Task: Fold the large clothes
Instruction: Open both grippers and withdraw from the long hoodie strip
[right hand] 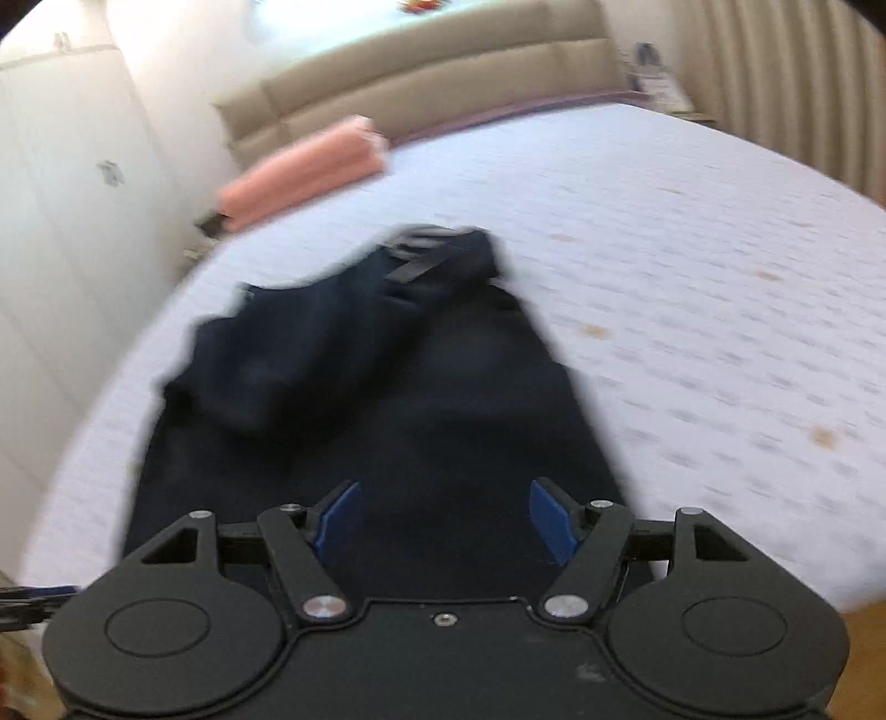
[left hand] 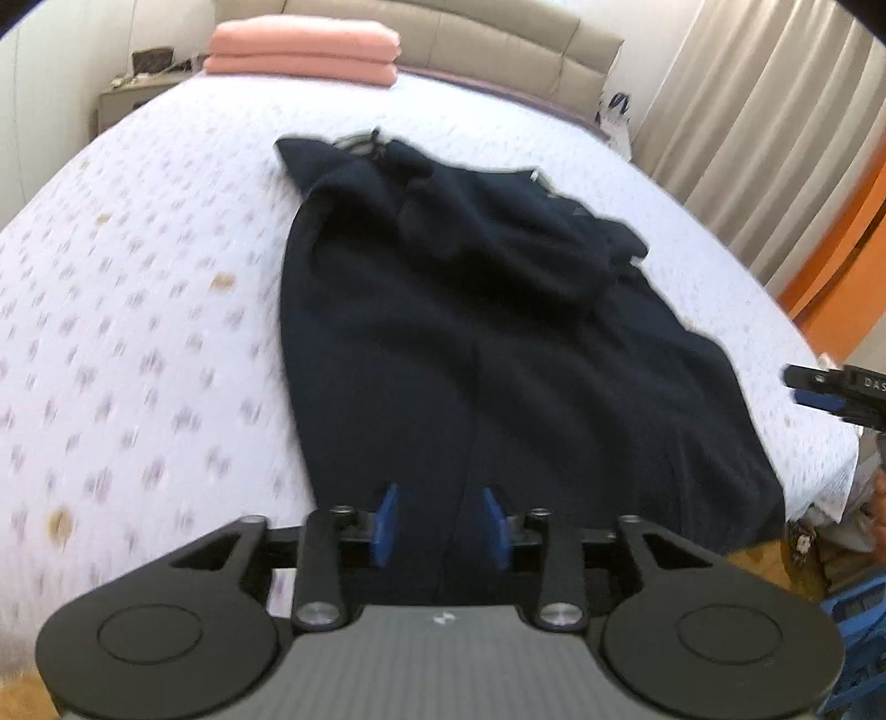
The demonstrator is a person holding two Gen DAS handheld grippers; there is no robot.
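Note:
A large dark navy garment (left hand: 470, 332) (right hand: 387, 387) lies lengthwise on the bed, its far part bunched and folded over itself. My left gripper (left hand: 441, 523) hovers over the garment's near end with its blue pads (left hand: 387, 520) apart and no cloth pinched between them. My right gripper (right hand: 443, 518) is over the same near end from the other side, its jaws wide apart and nothing held. The right gripper (left hand: 830, 387) also shows at the right edge of the left wrist view. Both views are blurred.
The bed (left hand: 138, 332) (right hand: 720, 332) has a white sheet with small purple marks and a few brown spots. Folded pink bedding (left hand: 302, 55) (right hand: 304, 171) lies by the beige headboard (left hand: 443, 27). A nightstand (left hand: 133, 94), curtains (left hand: 775, 111) and white wardrobe doors (right hand: 66, 221) surround it.

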